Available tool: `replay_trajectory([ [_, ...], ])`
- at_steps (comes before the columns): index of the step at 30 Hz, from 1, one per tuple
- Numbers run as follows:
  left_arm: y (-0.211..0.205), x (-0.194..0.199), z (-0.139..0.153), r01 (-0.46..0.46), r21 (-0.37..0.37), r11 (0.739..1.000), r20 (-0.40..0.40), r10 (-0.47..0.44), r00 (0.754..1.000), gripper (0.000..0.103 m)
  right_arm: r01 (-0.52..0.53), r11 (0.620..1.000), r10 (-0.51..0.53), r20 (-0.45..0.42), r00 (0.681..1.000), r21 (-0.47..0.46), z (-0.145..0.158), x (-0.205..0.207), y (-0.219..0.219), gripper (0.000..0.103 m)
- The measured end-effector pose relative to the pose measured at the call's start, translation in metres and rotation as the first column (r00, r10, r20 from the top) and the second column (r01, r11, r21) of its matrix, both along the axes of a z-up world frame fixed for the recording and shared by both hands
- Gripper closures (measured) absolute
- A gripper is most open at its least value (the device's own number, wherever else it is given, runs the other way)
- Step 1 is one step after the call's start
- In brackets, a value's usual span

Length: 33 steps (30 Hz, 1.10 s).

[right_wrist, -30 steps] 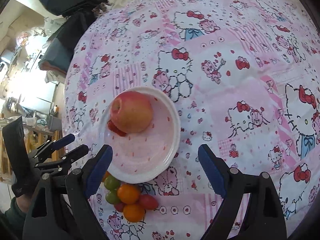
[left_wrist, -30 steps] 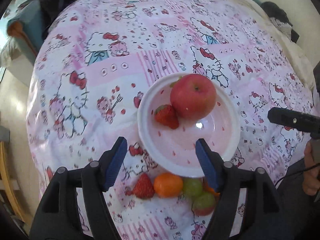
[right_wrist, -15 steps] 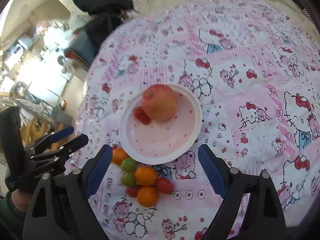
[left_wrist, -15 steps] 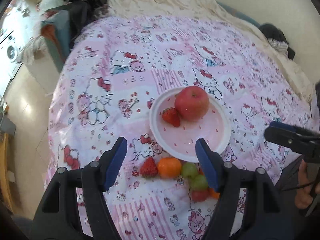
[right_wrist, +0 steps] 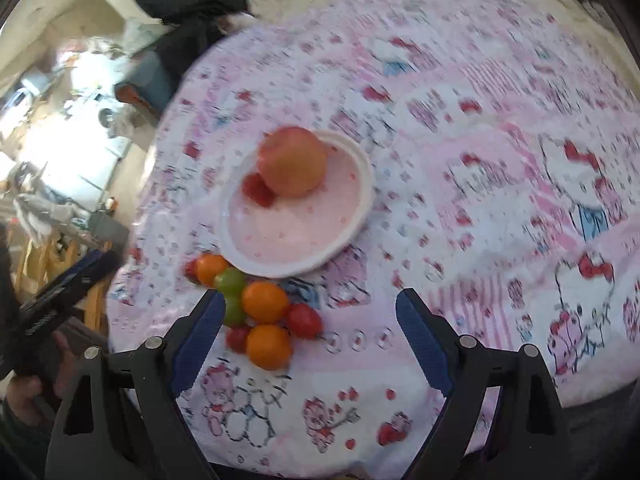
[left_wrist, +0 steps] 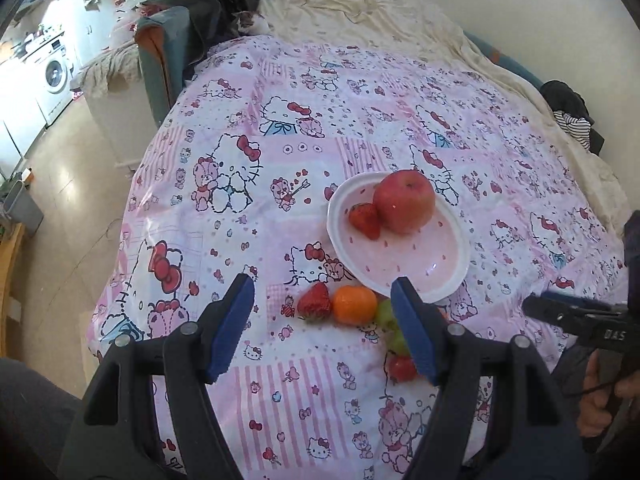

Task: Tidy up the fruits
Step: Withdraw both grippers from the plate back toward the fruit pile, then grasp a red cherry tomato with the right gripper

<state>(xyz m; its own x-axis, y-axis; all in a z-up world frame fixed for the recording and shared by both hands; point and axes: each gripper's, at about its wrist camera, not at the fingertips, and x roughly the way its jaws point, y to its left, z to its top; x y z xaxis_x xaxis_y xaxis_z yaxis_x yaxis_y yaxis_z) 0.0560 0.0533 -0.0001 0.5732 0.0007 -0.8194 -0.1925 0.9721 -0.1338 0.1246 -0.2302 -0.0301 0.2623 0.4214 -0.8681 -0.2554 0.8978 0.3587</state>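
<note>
As both grippers pulled back from the plate (left_wrist: 460,256) | left gripper (left_wrist: 324,330), right gripper (right_wrist: 308,338) jaws wide, empty | apple (left_wrist: 404,202), strawberry (left_wrist: 364,220) plated; near-edge cluster (right_wrist: 256,312) unsorted.

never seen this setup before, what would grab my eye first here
A big red apple sits in a white bowl with a strawberry touching it, mid-table on a pink cartoon-cat tablecloth. Just outside the bowl's near rim lies a cluster of small fruits, orange, green and red. Both grippers hang open above, empty.
</note>
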Motion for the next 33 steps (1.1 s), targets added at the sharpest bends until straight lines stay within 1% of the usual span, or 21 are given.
replay_trajectory([
  [1, 0.000, 0.001, -0.002, -0.005, -0.002, 1.000, -0.006, 0.005, 1.000, 0.035, 0.011, 1.000, -0.010, -0.054, 0.999, 0.002, -0.008, 0.002, -0.003, 0.023],
  [2, 0.001, 0.001, -0.003, -0.009, -0.009, 1.000, -0.014, 0.009, 1.000, 0.035, 0.016, 1.000, -0.013, -0.108, 0.994, 0.025, -0.017, 0.002, -0.004, 0.032],
  [3, 0.002, 0.002, -0.006, -0.009, -0.022, 1.000, -0.024, 0.009, 1.000, 0.035, 0.018, 0.999, -0.012, -0.144, 0.989, 0.040, -0.023, 0.002, -0.003, 0.033],
  [4, 0.003, 0.002, -0.007, -0.008, -0.034, 0.999, -0.026, 0.007, 1.000, 0.035, 0.017, 0.998, -0.005, -0.193, 0.981, 0.061, -0.031, 0.000, -0.001, 0.038],
  [5, 0.004, 0.003, -0.007, -0.005, -0.049, 0.999, -0.028, 0.004, 1.000, 0.035, 0.015, 0.997, 0.003, -0.218, 0.976, 0.081, -0.037, -0.002, 0.002, 0.040],
  [7, 0.006, 0.005, -0.008, -0.003, -0.070, 0.998, -0.035, 0.001, 0.999, 0.035, 0.033, 0.994, -0.006, -0.262, 0.965, 0.103, -0.047, -0.005, 0.007, 0.041],
  [9, 0.006, 0.005, -0.009, -0.003, -0.077, 0.997, -0.042, 0.000, 0.999, 0.035, 0.063, 0.993, -0.031, -0.298, 0.954, 0.097, -0.058, -0.003, 0.011, 0.041],
  [10, 0.006, 0.005, -0.009, -0.006, -0.078, 0.997, -0.046, 0.002, 0.999, 0.035, 0.069, 0.994, -0.037, -0.315, 0.948, 0.090, -0.063, -0.001, 0.013, 0.043],
  [14, 0.010, 0.005, -0.012, -0.022, -0.072, 0.997, -0.075, 0.017, 0.997, 0.035, 0.043, 0.999, -0.034, -0.324, 0.945, 0.022, -0.077, 0.007, 0.027, 0.053],
  [18, 0.021, 0.005, -0.017, -0.056, -0.130, 0.990, -0.105, 0.043, 0.994, 0.035, 0.024, 1.000, -0.025, -0.320, 0.947, -0.007, -0.080, 0.014, 0.034, 0.053],
  [21, 0.024, 0.005, -0.018, -0.063, -0.146, 0.987, -0.110, 0.048, 0.993, 0.035, 0.010, 0.999, -0.020, -0.311, 0.950, -0.034, -0.083, 0.019, 0.039, 0.053],
  [24, 0.025, 0.005, -0.018, -0.062, -0.138, 0.988, -0.112, 0.046, 0.993, 0.035, 0.003, 1.000, -0.010, -0.330, 0.944, -0.021, -0.089, 0.023, 0.041, 0.053],
  [28, 0.026, 0.006, -0.020, -0.067, -0.148, 0.987, -0.123, 0.048, 0.991, 0.035, 0.043, 0.999, -0.033, -0.355, 0.934, 0.021, -0.093, 0.026, 0.034, 0.053],
  [30, 0.026, 0.007, -0.021, -0.071, -0.148, 0.986, -0.125, 0.052, 0.991, 0.035, 0.049, 0.997, -0.027, -0.369, 0.929, 0.051, -0.094, 0.025, 0.031, 0.059],
  [31, 0.026, 0.006, -0.021, -0.072, -0.148, 0.986, -0.126, 0.054, 0.991, 0.035, 0.050, 0.997, -0.022, -0.371, 0.929, 0.067, -0.094, 0.024, 0.030, 0.065],
  [32, 0.026, 0.007, -0.021, -0.075, -0.147, 0.986, -0.127, 0.056, 0.990, 0.035, 0.044, 0.996, -0.013, -0.372, 0.928, 0.073, -0.094, 0.023, 0.031, 0.070],
  [33, 0.026, 0.007, -0.021, -0.078, -0.147, 0.986, -0.129, 0.059, 0.990, 0.035, 0.034, 0.997, -0.007, -0.368, 0.930, 0.067, -0.094, 0.022, 0.032, 0.070],
])
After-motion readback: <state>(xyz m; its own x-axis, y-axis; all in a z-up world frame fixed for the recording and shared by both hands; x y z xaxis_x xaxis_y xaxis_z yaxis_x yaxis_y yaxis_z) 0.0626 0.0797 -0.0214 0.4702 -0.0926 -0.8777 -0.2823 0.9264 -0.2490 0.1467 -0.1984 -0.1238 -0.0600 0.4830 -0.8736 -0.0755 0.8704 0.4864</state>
